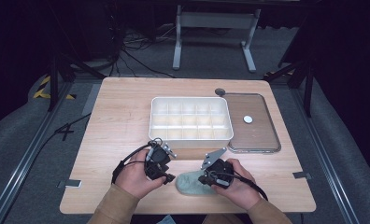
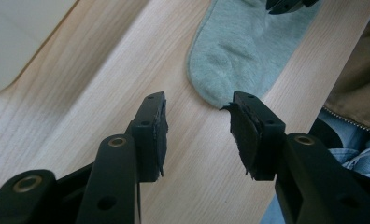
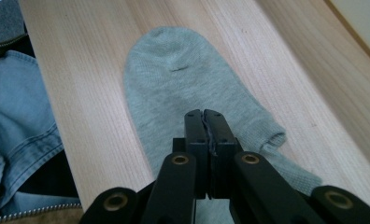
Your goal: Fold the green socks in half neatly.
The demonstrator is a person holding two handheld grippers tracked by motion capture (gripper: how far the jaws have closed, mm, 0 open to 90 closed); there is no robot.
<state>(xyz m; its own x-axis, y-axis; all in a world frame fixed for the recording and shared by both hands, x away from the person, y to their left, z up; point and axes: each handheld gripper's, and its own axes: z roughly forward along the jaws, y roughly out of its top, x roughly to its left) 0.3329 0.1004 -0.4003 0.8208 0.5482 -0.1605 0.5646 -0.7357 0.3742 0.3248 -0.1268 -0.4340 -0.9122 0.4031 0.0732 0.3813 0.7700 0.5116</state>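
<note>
The light wooden table [image 1: 117, 126] carries everything here, and at its middle sits the white plastic compartment box [image 1: 191, 119], open, with its clear flat lid [image 1: 254, 123] lying just to its right. Near the table's near edge, between the person's two hands, lies the pale grey-green ankle sock [image 1: 188, 183], flat on the wood, its long axis running left to right along that edge. Its rounded toe end points left, toward the left tool [image 1: 165, 176], and its cuff end lies to the right under the right tool [image 1: 205, 178]. In the right gripper view the right tool [image 3: 205, 114] has its jaws pressed together, and a thin line of something shows between them, but I cannot tell for sure whether sock fabric is pinched there or the closed tips merely rest on the sock [image 3: 192, 93]. In the left gripper view the left tool [image 2: 197, 109] stands with its jaws well apart and empty, low over bare wood, with the toe of the sock [image 2: 234, 51] just beyond and slightly right of its tips. The coming move likely turns on this: the toe end lies straight ahead of the left tool, so a short advance to the right along the sock's long axis would bring the toe between those jaws.
</note>
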